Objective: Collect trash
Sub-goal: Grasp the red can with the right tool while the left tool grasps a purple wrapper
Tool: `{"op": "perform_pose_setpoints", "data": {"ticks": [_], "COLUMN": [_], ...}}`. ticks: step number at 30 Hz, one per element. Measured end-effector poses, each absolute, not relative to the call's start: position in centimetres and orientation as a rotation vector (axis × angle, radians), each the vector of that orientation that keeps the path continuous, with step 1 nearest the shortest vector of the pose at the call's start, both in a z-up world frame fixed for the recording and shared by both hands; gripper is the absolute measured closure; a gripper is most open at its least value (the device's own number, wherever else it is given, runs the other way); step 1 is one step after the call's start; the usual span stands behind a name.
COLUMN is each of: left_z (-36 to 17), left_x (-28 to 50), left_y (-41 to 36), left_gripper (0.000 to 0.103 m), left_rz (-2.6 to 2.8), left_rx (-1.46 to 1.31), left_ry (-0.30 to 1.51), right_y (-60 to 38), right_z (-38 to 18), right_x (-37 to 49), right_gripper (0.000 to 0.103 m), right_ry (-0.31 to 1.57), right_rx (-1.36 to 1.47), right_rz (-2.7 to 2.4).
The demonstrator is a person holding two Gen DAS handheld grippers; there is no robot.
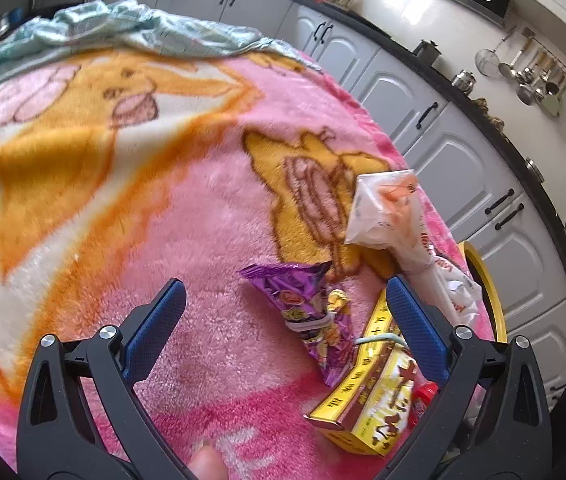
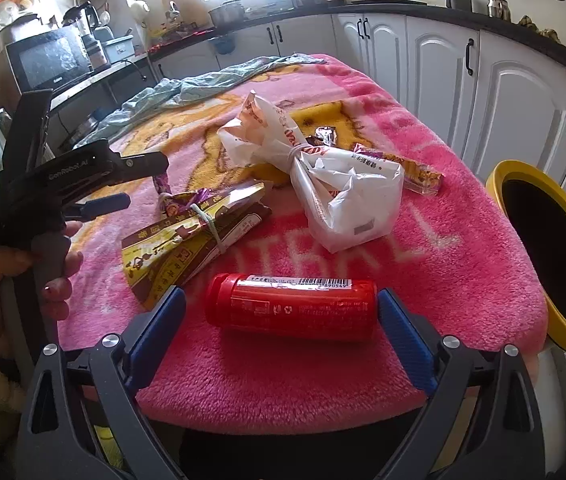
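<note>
A red plastic bottle (image 2: 291, 306) lies on its side on the pink blanket (image 2: 463, 272), between the wide-open fingers of my right gripper (image 2: 283, 312), not gripped. My left gripper (image 1: 285, 300) is open and empty above a purple snack wrapper (image 1: 311, 320) and a yellow-brown packet (image 1: 367, 396); it also shows in the right wrist view (image 2: 131, 184). A tied white plastic bag (image 2: 323, 176) lies mid-table, with an orange snack wrapper (image 2: 407, 170) and a small foil wrapper (image 2: 325, 135) behind it. A yellow-rimmed bin (image 2: 551, 248) stands at the table's right edge.
A crumpled pale green cloth (image 2: 187, 88) lies at the table's far end. White kitchen cabinets (image 2: 503, 92) run along the right. A microwave (image 2: 49, 58) stands on the counter at the left. The table's front edge is right under my right gripper.
</note>
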State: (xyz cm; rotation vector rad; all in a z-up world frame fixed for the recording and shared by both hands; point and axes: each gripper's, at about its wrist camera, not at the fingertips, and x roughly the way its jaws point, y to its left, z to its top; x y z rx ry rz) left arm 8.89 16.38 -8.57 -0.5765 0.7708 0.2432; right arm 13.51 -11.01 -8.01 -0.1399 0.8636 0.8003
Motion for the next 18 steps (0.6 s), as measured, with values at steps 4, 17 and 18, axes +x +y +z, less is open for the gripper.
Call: {"op": "perform_pose_setpoints", "data": {"ticks": [4,17,18], "left_z": [-9.4,-9.6,-9.5], "left_x": [8.9,9.4,9.4], "left_y": [16.8,16.3,16.2], "left_gripper": [0.02,0.077,0.079], "left_rz": [0.249,0.203,0.203], "left_rx": [-0.614,-0.601,-0.597], "left_ry": [0.778,0.778,0.777], "right_y": [-10.2,-10.3,-10.4], "right_z": [-8.8,-9.9,-9.8], "right_x": [13.5,14.4,14.4], "right_gripper": [0.009,0.011,0.011], "right_ry": [0.866,0.907,0.908], "right_rx": [-0.161,-0.14,-0.137], "right_rz": [0.786,0.812,0.815]}}
